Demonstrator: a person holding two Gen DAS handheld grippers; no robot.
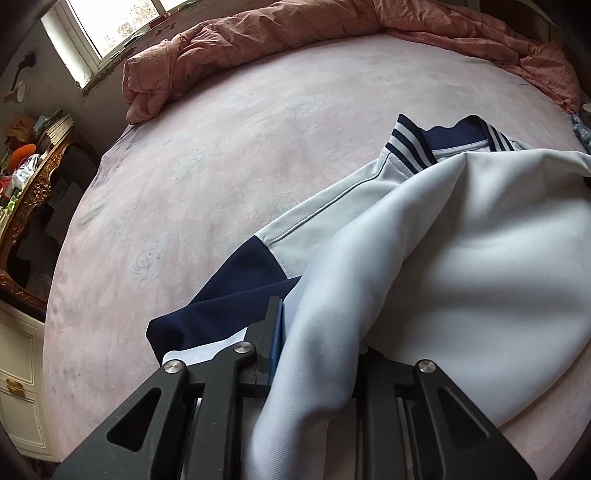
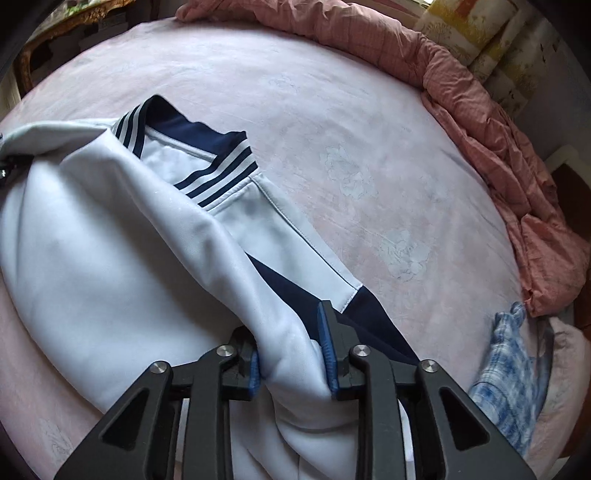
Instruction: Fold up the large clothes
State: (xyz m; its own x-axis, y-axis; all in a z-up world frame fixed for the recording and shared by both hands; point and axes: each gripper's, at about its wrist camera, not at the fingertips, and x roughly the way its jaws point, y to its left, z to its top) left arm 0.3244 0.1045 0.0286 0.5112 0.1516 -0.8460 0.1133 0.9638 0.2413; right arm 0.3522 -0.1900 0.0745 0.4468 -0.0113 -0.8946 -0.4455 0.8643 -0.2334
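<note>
A white jacket [image 1: 461, 251] with navy sleeve panels and a navy-and-white striped collar [image 1: 410, 147] lies on a pink bed sheet [image 1: 221, 166]. Its lower half is lifted and folded over toward the collar. My left gripper [image 1: 314, 343] is shut on a bunched white edge of the jacket; its right finger is hidden under the cloth. In the right wrist view my right gripper [image 2: 291, 354] is shut on the jacket's [image 2: 110, 243] other bunched edge, next to a navy sleeve [image 2: 369, 317]. The collar [image 2: 218, 173] lies ahead of it.
A rumpled salmon quilt [image 1: 258, 40] runs along the bed's far edge and its right side [image 2: 498, 147]. A blue checked cloth [image 2: 506, 369] lies near the right gripper. A carved wooden dresser [image 1: 29, 192] with clutter stands left of the bed, under a window [image 1: 110, 22].
</note>
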